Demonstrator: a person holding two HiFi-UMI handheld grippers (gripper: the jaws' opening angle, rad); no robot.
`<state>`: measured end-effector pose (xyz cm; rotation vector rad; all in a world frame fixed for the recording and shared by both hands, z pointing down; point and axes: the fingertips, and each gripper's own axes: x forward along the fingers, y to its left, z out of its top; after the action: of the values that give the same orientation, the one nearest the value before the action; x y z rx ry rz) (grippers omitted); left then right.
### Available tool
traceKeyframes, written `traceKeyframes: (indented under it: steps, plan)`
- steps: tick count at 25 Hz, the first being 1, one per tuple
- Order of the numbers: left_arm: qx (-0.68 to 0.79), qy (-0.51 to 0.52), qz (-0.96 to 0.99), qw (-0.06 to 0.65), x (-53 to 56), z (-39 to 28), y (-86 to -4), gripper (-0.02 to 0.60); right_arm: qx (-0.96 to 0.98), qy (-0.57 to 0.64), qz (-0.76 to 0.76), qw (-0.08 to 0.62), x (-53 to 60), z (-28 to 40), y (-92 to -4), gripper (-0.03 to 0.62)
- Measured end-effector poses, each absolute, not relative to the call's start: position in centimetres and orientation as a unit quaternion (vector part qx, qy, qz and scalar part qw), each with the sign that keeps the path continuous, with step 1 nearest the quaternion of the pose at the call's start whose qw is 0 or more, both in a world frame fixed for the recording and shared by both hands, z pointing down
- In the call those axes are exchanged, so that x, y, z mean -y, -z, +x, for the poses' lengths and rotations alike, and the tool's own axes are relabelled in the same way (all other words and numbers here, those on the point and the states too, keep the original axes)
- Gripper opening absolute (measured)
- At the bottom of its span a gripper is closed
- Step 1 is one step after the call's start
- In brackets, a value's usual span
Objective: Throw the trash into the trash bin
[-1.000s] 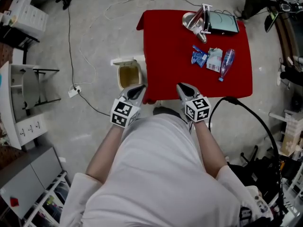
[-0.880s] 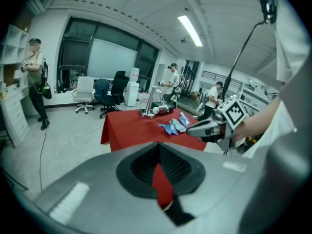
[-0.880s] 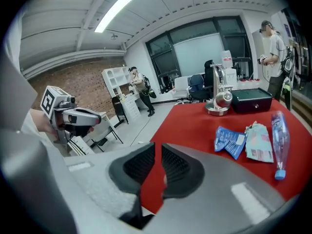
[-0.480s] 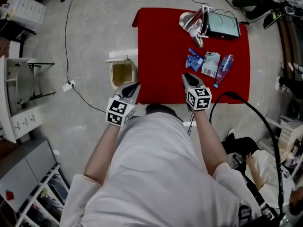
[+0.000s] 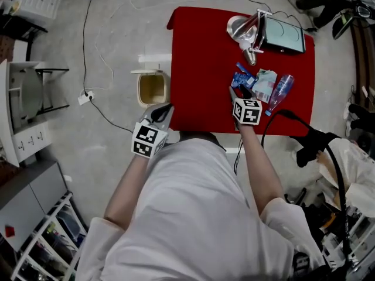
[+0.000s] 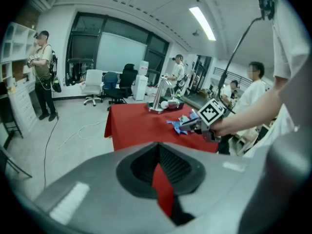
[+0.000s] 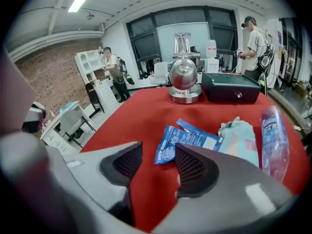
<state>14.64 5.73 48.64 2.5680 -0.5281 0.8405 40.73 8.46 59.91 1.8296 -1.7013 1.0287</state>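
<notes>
On the red table [image 5: 199, 57] lie a blue wrapper [image 5: 241, 79], a crumpled pale packet [image 5: 266, 84] and a clear plastic bottle [image 5: 280, 90]. My right gripper [image 5: 237, 93] hangs low over the table, its tips just short of the blue wrapper [image 7: 184, 139]. Its jaws have just been opening and stand open [image 7: 158, 153] with nothing between them. The beige trash bin [image 5: 152, 89] stands open on the floor left of the table. My left gripper [image 5: 164, 109] hovers near the table's front left corner, shut [image 6: 157, 147] and empty.
A silver domed appliance [image 5: 245, 29] and a black flat device [image 5: 285, 36] sit at the table's far end. Cables [image 5: 96, 51] run across the floor. White shelving [image 5: 23, 110] stands at the left. A black cable [image 5: 293, 122] hangs off the table's right front.
My right gripper has moved forward and down over the table to the blue wrapper, and its jaws have opened. The left gripper has shifted only slightly.
</notes>
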Motion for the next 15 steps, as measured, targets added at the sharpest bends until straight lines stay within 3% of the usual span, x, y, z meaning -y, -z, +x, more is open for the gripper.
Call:
traceKeyframes:
  steps: [8, 15]
  plan:
    - [0.206, -0.312, 0.904, 0.208, -5.0, 13.9, -49.6, 0.004, 0.555, -0.406, 0.684, 0.242, -7.2, 43.2, -64.0, 0.341]
    - [0.220, -0.318, 0.894, 0.226, -5.0, 12.9, -50.5, 0.005, 0.541, -0.368, 0.696, 0.296, -7.0, 43.4, -65.0, 0.318]
